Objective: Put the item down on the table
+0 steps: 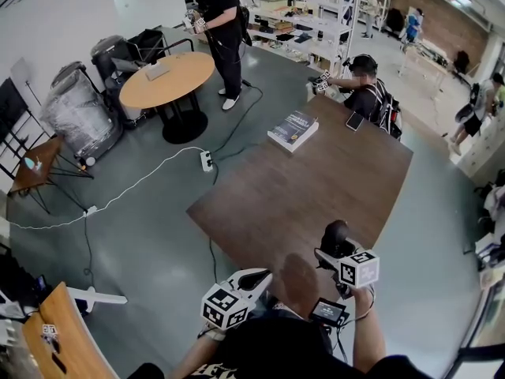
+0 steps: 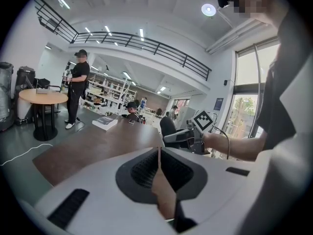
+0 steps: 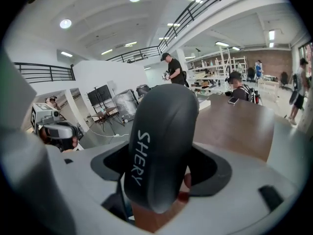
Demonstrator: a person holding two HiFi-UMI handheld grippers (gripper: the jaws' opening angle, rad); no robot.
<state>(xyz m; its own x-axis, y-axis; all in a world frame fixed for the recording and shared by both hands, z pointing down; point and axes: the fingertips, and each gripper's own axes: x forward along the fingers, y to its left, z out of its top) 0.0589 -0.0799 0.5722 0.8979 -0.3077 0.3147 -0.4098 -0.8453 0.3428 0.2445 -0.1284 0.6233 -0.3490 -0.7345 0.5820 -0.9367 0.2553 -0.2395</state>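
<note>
A black rounded case (image 3: 159,146) printed "SHERY" stands between the jaws of my right gripper (image 3: 164,190), which is shut on it. In the head view the case (image 1: 335,234) is held over the near end of the brown table (image 1: 316,172) by the right gripper (image 1: 338,251). My left gripper (image 1: 264,275) sits just to the left, near the table's front edge. Its jaws are closed together with nothing between them (image 2: 159,163). The left gripper view shows the right gripper (image 2: 183,136) with the case (image 2: 166,127) above the tabletop (image 2: 98,146).
A thick book (image 1: 293,129) and a phone (image 1: 355,121) lie at the table's far end, where a seated person (image 1: 367,93) holds grippers. A round wooden table (image 1: 167,79) and a standing person (image 1: 221,30) are farther left. Cables and a power strip (image 1: 207,160) run on the floor.
</note>
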